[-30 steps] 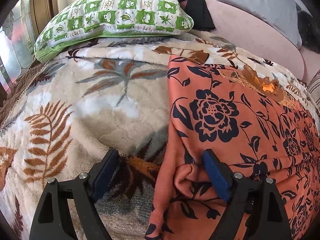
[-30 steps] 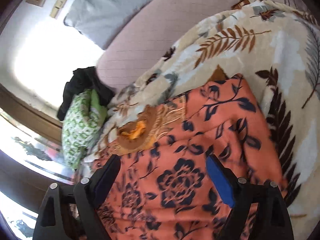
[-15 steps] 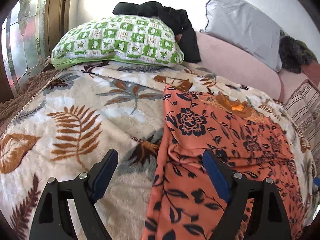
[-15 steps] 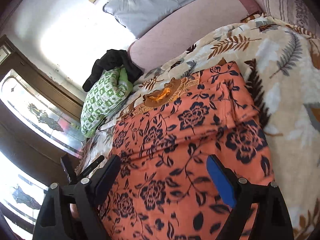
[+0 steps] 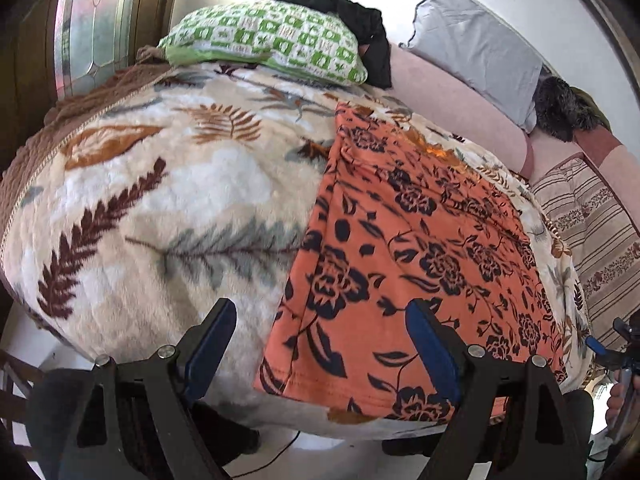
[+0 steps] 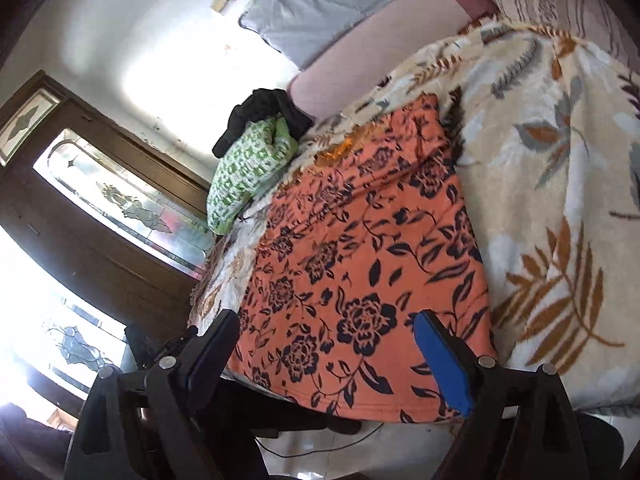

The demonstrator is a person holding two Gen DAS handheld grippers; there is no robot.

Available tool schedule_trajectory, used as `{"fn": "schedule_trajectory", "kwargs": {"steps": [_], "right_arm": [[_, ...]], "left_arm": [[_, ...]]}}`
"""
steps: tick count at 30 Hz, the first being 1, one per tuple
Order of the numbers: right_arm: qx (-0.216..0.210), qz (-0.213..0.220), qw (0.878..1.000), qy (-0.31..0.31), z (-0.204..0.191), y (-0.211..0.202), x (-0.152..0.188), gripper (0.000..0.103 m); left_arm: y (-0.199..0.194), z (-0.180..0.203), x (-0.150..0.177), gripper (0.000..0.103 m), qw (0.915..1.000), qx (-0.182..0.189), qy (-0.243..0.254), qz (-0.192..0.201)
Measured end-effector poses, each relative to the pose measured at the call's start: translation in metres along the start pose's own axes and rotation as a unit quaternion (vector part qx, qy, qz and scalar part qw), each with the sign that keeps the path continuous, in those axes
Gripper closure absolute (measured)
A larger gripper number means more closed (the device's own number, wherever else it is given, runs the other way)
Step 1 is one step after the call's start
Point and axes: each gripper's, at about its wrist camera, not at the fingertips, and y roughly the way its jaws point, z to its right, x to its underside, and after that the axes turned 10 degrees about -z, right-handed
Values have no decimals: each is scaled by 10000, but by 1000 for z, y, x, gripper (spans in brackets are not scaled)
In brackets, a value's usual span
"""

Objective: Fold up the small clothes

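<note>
Both grippers have backed away from the orange garment with the dark floral print (image 5: 416, 240) since a second ago, when they hung low over the cloth and the left one straddled a bunched fold near its left edge. Now the left gripper (image 5: 320, 344) and the right gripper (image 6: 324, 352) hover off the near edge of the bed, jaws spread wide and holding nothing. That bunched fold is gone: the garment lies flat and roughly rectangular on the cream leaf-patterned plush blanket (image 5: 168, 208), its hem at the bed's near edge and its embroidered neckline toward the far edge. A green-and-white checked pillow (image 5: 272, 40) sits at the far left corner. By my reading, the smoothing step is finished, and the next fold would need a fresh grasp at the hem corners.
</note>
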Motion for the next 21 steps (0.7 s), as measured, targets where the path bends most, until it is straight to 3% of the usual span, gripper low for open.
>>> {"fn": "schedule_trajectory", "kwargs": {"steps": [3,6,11,21], "right_arm": [[52,-188,9988,454,26,20,-1,12],[332,-68,9972,667,38,25,2,12],[16,181,9978,639,39,21,17,12],[258,-133,9979,574,41,19,11,12]], "left_arm": [[12,-9,5,16,9992,117,-313,-218],[15,-10,9,16,9992,118,-237,-296],[20,-12,15,16,9987,145,-183,-443],[36,-11,16,16,9975,133,-133,-677]]}}
